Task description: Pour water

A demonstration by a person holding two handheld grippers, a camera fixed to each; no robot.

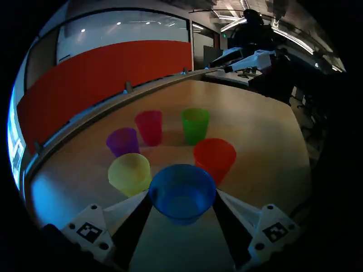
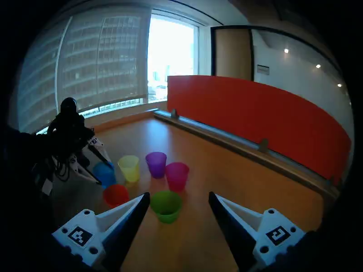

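A blue cup (image 1: 182,192) sits between the fingers of my left gripper (image 1: 182,196), which presses it on both sides just above the wooden table (image 1: 254,131). Beyond it stand a yellow cup (image 1: 129,173), a purple cup (image 1: 123,141), a magenta cup (image 1: 149,127), a green cup (image 1: 195,125) and a red cup (image 1: 214,157), all upright. In the right gripper view my right gripper (image 2: 178,196) is open, with the green cup (image 2: 166,205) between its fingertips and touching neither. The left gripper (image 2: 97,165) with the blue cup (image 2: 104,173) shows at the far left.
A red partition (image 2: 272,118) and a metal rail (image 2: 236,143) run along the table's far edge. Bright windows (image 2: 172,54) lie behind. A person in dark clothes (image 2: 68,122) holds the left gripper. The right gripper (image 1: 247,61) hovers at the table's far end.
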